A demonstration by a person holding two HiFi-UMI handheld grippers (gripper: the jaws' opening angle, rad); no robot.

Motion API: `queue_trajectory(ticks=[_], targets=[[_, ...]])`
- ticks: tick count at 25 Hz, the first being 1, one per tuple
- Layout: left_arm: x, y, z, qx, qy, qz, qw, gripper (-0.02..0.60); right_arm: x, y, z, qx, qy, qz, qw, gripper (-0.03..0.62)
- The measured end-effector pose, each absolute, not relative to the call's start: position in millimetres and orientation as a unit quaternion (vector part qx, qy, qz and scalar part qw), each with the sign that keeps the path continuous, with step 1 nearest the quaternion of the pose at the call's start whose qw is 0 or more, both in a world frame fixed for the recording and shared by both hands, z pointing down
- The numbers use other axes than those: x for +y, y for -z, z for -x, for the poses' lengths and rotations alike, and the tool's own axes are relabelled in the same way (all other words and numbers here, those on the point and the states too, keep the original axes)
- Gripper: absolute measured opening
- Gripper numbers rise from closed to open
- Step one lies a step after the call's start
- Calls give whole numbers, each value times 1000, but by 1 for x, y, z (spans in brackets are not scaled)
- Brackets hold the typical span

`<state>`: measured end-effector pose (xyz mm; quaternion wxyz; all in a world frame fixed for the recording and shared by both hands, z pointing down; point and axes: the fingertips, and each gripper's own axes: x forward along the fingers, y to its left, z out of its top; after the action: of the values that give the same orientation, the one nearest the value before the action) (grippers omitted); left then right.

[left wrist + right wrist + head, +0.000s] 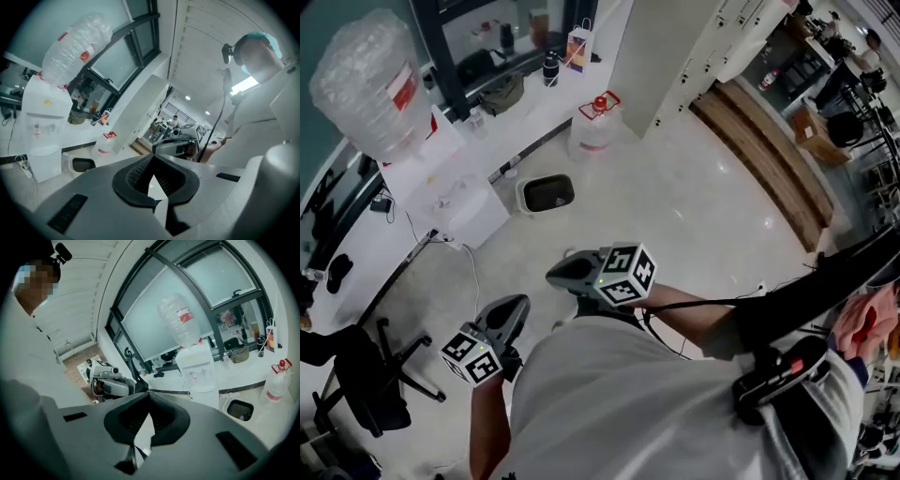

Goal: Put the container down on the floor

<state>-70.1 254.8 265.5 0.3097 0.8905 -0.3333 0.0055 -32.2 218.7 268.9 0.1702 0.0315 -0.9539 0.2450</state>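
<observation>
Head view: the container (pixel 595 127), a clear water jug with a red cap, stands upright on the floor (pixel 703 206) at its far edge, against the dark skirting and beside the corner of a white cabinet. A small bin (pixel 547 193) sits on the floor near it, towards the water dispenser (pixel 455 187), which carries an inverted bottle (pixel 370 84). Both grippers are close to the person's body, well apart from the container. The left gripper (pixel 521 302) and the right gripper (pixel 551 275) each carry nothing. An office chair (pixel 366 384) stands at the near left edge of the floor.

Left gripper view: the left gripper (pixel 152 159) has its jaws together with nothing between them. Beyond them the container (pixel 107 144) stands on the floor between the bin (pixel 83 165) and the white cabinet. The water dispenser (pixel 44 126) is further left. The right gripper (pixel 176 147) shows just past the jaws.

Right gripper view: the right gripper (pixel 149 395) is closed and empty. The container (pixel 277 383) stands at the far right on the floor, with the bin (pixel 240 409) beside it and the water dispenser (pixel 199 366) next along. The left gripper (pixel 112 385) is at the left.
</observation>
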Motion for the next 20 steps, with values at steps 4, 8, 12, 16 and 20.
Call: queue_trajectory(ticks=[4,8,12,16,20], targets=[[266,-267,70,-347,-2,-884,313,9,227,-266,27,-956,-235,-25,173,17],[269,-266,78,-358,3,-880,313,9,230,-266,32,-956,-232,-18,178,17],[275,-273,82,-365,4,-874,319,9,237,-268,35,-957,-225,-9,185,16],[275,-272,80,-363,4,-877,316,9,237,-268,36,-958,-218,-10,186,15],[275,-275,77,-358,4,-879,314,9,238,-270,36,-959,-213,-12,188,15]])
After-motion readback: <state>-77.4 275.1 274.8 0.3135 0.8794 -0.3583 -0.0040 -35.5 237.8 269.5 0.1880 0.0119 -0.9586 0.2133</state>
